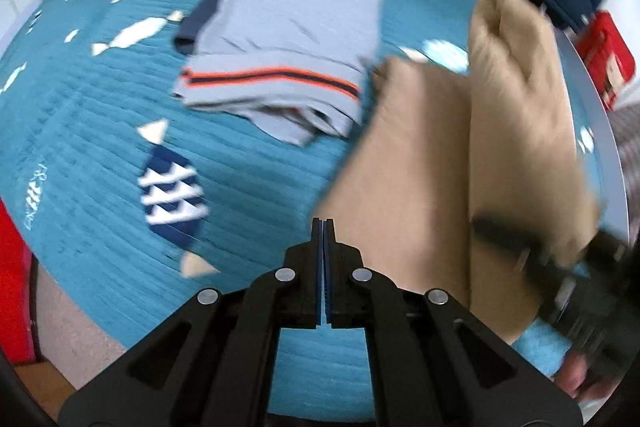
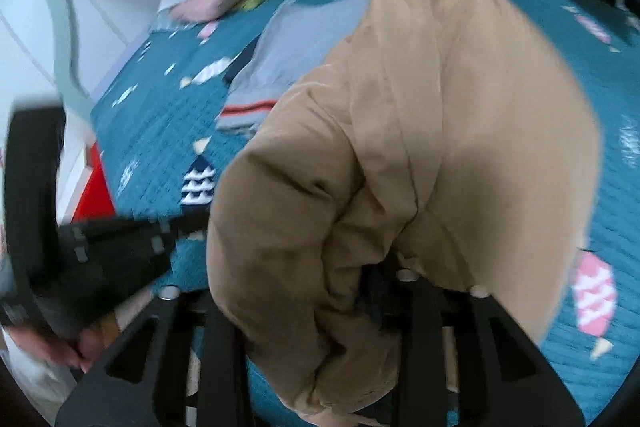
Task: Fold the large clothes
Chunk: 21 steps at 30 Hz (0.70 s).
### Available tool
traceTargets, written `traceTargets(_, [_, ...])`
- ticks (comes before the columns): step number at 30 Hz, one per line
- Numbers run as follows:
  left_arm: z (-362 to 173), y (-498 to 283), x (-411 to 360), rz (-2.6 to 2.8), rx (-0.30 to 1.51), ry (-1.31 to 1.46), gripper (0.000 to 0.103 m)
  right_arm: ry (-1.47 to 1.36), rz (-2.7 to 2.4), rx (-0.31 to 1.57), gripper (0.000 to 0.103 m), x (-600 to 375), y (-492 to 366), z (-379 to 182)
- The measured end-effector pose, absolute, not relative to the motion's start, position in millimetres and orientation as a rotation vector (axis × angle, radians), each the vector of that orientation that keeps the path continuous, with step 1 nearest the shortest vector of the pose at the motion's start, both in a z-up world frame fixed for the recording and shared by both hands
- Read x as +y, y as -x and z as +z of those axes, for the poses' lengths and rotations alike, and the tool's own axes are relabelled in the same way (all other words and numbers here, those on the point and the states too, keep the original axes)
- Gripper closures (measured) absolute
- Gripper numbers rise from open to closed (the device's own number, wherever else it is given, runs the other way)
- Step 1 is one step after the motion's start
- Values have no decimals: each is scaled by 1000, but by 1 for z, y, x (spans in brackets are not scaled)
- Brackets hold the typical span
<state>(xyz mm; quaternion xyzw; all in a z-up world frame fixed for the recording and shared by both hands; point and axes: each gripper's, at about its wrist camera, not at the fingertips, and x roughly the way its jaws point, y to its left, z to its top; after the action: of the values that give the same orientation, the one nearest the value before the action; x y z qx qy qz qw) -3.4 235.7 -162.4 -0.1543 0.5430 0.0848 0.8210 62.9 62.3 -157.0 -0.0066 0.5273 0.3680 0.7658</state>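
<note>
Tan, soft-woven garment [image 2: 420,131] drapes in rounded folds over your right gripper [image 2: 380,291], hiding its jaws; grip cannot be told. Your left gripper [image 1: 323,227] is closed, empty, above the ribbed teal quilt [image 1: 100,131].

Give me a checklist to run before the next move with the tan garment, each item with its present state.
1. Left gripper free to take a new hold: ok, shut with nothing between its fingers.
2. Right gripper holds the tan garment: cannot tell, the cloth drapes over the fingers and hides them.
3. Tan garment laid flat on the bed cover: not ok, it hangs bunched above it.
4. Folded grey garment out of the way: ok, it lies apart on the bed cover, though close to the tan cloth.
5. Bare space on the bed cover to lay the tan garment: ok, open area shows in front of the left gripper.
6. Sharp view: not ok, both pictures are blurred.
</note>
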Motion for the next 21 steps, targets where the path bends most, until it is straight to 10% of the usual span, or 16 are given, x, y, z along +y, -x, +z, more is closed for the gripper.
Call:
traceTargets(5, [-144, -15, 267, 241, 1095, 358, 101, -89, 966, 1197, 40, 74, -49, -170])
traceTargets(21, [-144, -98, 215, -189, 1080, 516, 100, -358, 1149, 1159, 32, 43, -34, -171])
